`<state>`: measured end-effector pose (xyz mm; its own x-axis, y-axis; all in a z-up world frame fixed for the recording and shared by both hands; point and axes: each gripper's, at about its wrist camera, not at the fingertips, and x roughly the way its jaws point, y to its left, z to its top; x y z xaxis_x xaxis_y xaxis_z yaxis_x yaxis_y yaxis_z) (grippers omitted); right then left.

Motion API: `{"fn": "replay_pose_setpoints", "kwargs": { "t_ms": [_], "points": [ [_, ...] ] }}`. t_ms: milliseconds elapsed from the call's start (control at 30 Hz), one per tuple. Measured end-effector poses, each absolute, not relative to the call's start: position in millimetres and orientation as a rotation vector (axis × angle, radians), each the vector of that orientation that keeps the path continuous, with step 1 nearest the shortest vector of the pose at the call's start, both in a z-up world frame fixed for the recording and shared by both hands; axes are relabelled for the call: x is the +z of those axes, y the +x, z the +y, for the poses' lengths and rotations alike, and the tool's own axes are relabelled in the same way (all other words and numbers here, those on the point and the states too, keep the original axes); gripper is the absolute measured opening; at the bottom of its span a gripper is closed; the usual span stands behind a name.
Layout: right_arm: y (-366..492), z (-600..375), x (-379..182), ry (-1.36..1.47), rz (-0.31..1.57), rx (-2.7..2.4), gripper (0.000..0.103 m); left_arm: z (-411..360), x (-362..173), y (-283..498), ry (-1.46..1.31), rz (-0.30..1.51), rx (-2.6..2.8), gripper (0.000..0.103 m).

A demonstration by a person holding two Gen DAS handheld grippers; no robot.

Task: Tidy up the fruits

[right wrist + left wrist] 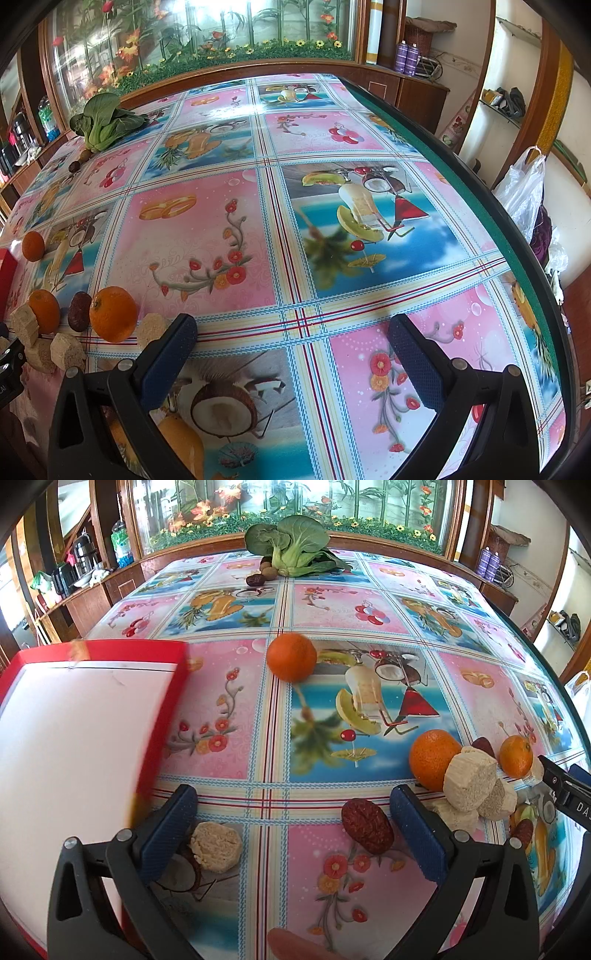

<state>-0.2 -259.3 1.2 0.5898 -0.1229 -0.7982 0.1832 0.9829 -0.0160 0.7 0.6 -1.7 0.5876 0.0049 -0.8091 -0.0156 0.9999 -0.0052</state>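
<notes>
Peeking past frame edge: red tray point(162, 716), R gripper point(565, 794).

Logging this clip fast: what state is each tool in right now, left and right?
Left tool: open, holding nothing; a red date lies on the table between its fingers.
Right tool: open, empty, over bare tablecloth.

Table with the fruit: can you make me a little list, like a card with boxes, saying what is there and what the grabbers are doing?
oranges: three; one alone, two by the biscuit pile
red dates: one between the left fingers, others near the pile
beige biscuits: pile at right, one near the tray
red tray: left side, nothing visible in it
leafy green: far end of the table
left hand-held gripper: open, holding nothing
right hand-held gripper: open, holding nothing
</notes>
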Motion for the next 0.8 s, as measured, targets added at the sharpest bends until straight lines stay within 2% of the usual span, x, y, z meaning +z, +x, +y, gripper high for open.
{"fn": "replay_pose_setpoints", "kwargs": {
  "t_ms": [800],
  "points": [
    [0.2, -259.4, 1.2, 0.070, 0.925, -0.178, 0.103, 2.5, -1.6, 0.5, -0.020, 0.945, 0.008, 0.103]
  ]
}}
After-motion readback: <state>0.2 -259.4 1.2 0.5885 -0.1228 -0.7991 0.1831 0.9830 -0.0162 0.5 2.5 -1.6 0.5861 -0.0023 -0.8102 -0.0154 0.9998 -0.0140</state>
